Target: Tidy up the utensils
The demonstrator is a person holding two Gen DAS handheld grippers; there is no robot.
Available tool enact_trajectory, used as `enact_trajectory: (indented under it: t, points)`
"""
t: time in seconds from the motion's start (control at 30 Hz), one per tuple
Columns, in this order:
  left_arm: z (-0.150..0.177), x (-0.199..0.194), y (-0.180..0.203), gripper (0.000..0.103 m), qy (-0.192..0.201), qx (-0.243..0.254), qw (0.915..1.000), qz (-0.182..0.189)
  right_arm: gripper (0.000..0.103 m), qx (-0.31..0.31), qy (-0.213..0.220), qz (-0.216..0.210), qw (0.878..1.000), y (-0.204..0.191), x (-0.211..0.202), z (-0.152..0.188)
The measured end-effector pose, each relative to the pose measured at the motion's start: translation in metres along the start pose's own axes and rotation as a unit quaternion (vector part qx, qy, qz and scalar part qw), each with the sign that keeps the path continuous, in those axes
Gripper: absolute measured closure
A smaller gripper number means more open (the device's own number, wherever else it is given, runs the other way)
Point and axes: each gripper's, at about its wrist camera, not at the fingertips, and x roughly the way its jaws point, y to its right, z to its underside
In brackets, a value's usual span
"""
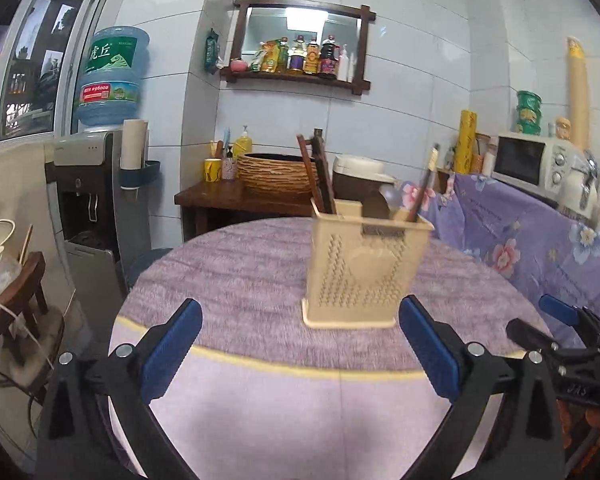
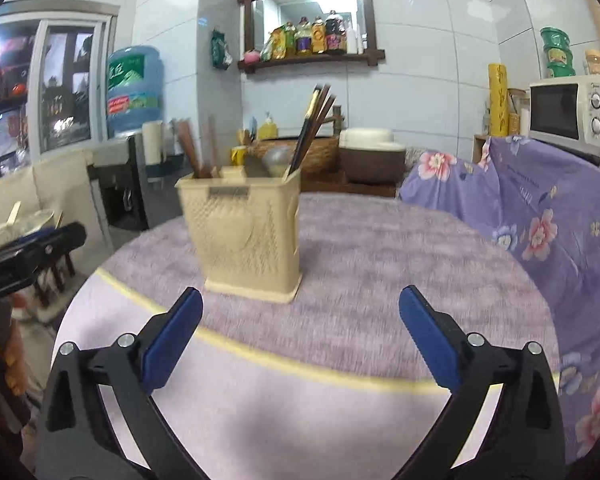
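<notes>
A beige perforated utensil holder [image 1: 360, 264] stands upright on the round purple table [image 1: 240, 272]. It holds brown chopsticks [image 1: 318, 172], a dark spoon [image 1: 376, 206] and a dark stick at its right side [image 1: 424, 184]. It also shows in the right wrist view [image 2: 244, 232] with chopsticks [image 2: 314, 128] leaning right. My left gripper [image 1: 300, 344] is open and empty, just short of the holder. My right gripper [image 2: 300, 340] is open and empty, to the right of the holder. The right gripper shows at the right edge of the left view [image 1: 556, 328].
A water dispenser [image 1: 96, 184] stands at the left. A wooden side table [image 1: 236, 196] with a woven basket [image 1: 276, 172] is behind the round table. A floral purple cloth [image 2: 540, 216] covers a counter on the right, with a microwave [image 2: 568, 112] on it.
</notes>
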Motion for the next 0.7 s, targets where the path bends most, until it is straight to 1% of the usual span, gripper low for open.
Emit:
enact_trajectory:
  t: [0.13,0.23,0.3,0.4,0.47,0.57,0.7]
  points:
    - [0.028,-0.025,0.008,0.005,0.003,-0.01,0.9998,0.015,0.006,-0.003,-0.003,-0.013,1.0,-0.013,-0.034,0.043]
    - [0.044,-0.043,0.011,0.005,0.008,-0.012,0.9998,0.011,0.006,-0.012,0.005,-0.018,1.0,-0.021,-0.057,0.062]
    - [0.048,-0.051,0.012,0.005,0.015,-0.01,0.9998,0.009,0.006,-0.024,0.013,-0.02,0.999,-0.028,-0.07,0.069]
    - [0.05,-0.06,0.014,0.005,0.023,0.006,0.9997,0.005,0.006,-0.031,0.023,-0.031,0.999,-0.037,-0.087,0.074]
    - [0.05,-0.065,0.015,0.005,0.027,0.009,0.9996,0.004,0.006,-0.047,0.033,-0.026,0.998,-0.043,-0.094,0.074]
    - [0.056,-0.076,0.016,0.005,0.035,0.008,0.9993,0.003,0.006,-0.056,0.038,-0.03,0.997,-0.047,-0.099,0.074]
    - [0.056,-0.08,0.018,0.005,0.036,0.011,0.9993,0.005,0.006,-0.057,0.04,-0.031,0.997,-0.049,-0.101,0.072]
